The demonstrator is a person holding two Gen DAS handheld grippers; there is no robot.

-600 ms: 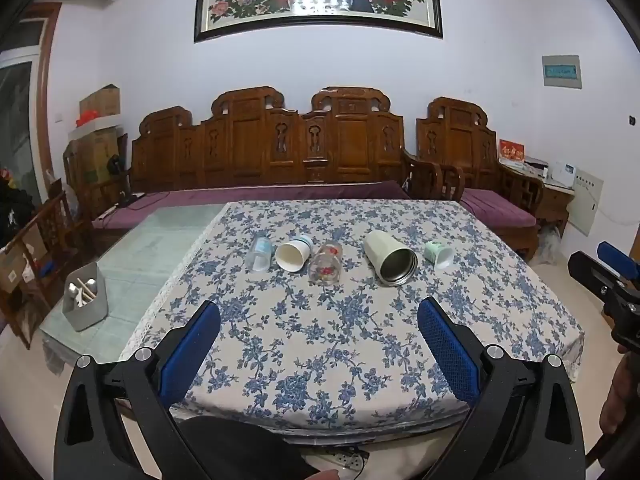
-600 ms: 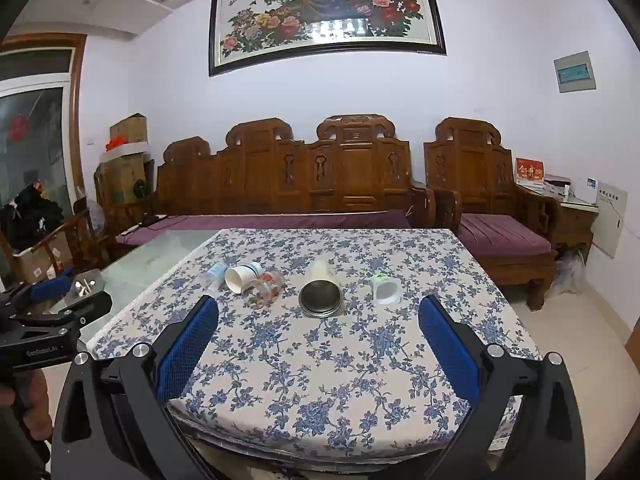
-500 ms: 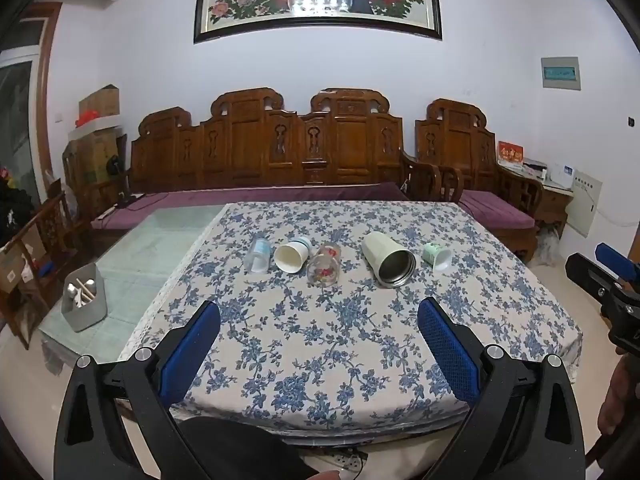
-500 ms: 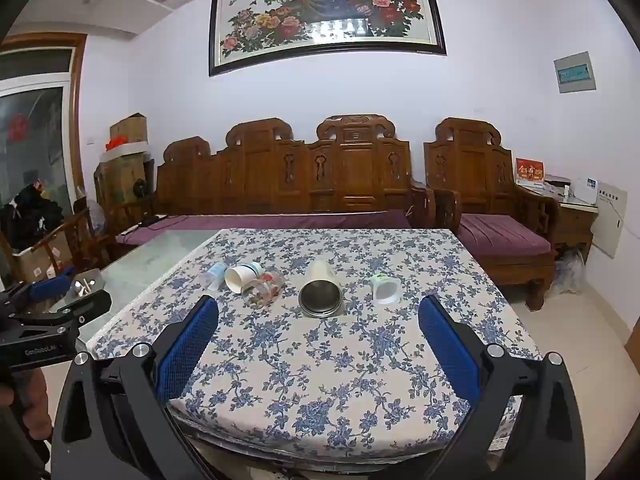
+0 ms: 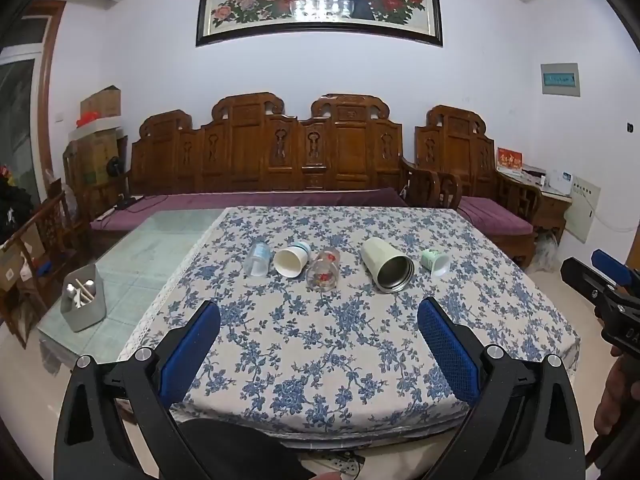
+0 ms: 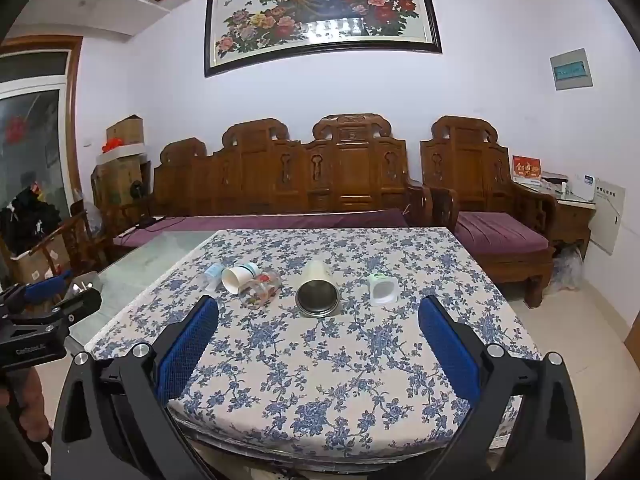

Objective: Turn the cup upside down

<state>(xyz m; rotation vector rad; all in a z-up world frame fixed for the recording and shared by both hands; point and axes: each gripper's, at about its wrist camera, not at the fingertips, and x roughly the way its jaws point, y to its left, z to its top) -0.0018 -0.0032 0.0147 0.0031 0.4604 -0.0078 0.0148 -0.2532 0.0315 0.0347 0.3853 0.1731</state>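
Several cups lie on their sides in a row on the floral tablecloth [image 5: 320, 340]: a clear plastic cup [image 5: 257, 258], a white paper cup [image 5: 291, 259], a glass with red print [image 5: 323, 270], a cream steel-lined tumbler [image 5: 387, 265] and a small green cup [image 5: 435, 261]. The same row shows in the right wrist view, with the tumbler [image 6: 317, 294] in the middle and the green cup [image 6: 382, 289] to its right. My left gripper [image 5: 319, 312] is open and empty, short of the row. My right gripper [image 6: 319, 310] is open and empty, also at the near edge.
A grey utensil holder [image 5: 83, 299] stands on the glass table to the left of the cloth. A carved wooden bench with purple cushions [image 5: 248, 200] runs behind the table. The right gripper shows at the right edge of the left wrist view [image 5: 608, 284].
Both grippers have stayed open; the views have shifted only very slightly. The cups have not moved.
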